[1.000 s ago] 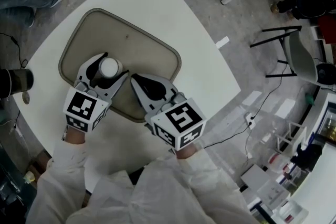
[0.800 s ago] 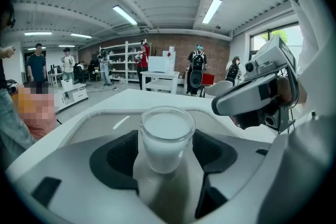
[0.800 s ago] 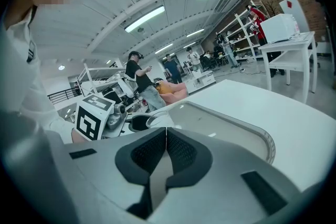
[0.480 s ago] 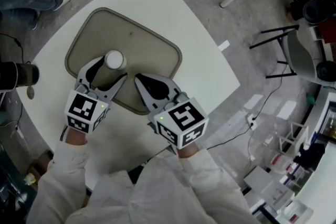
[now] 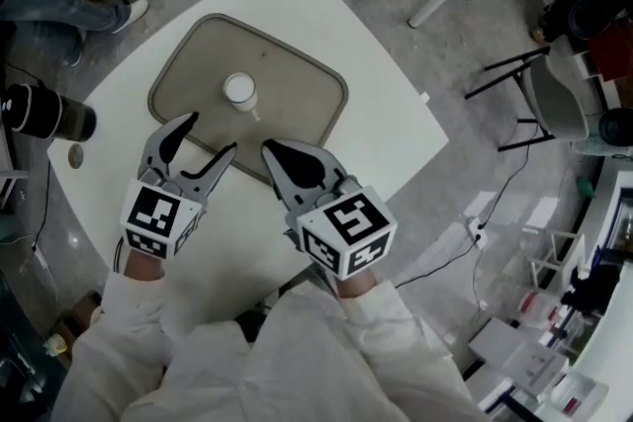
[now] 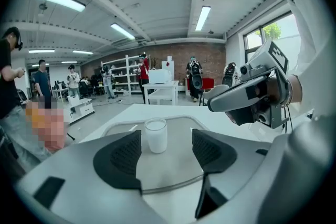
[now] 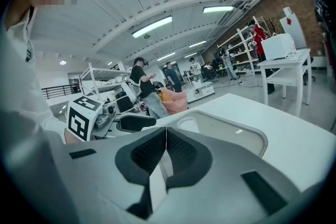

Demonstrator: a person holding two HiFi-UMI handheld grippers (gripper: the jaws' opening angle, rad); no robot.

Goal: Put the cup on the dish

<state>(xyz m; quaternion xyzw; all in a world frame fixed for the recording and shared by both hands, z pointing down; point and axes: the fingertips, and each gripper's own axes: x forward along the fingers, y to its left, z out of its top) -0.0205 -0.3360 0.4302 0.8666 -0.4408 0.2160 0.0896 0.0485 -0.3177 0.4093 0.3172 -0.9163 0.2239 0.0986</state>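
Your left gripper hangs open-jawed near the cup, upright on the dish. Jaws of your right gripper meet, empty.

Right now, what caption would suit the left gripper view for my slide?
Open left gripper facing the cup, which stands upright on the dish, clear of the jaws.

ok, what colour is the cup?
The cup is milky white; it shows best in the left gripper view.
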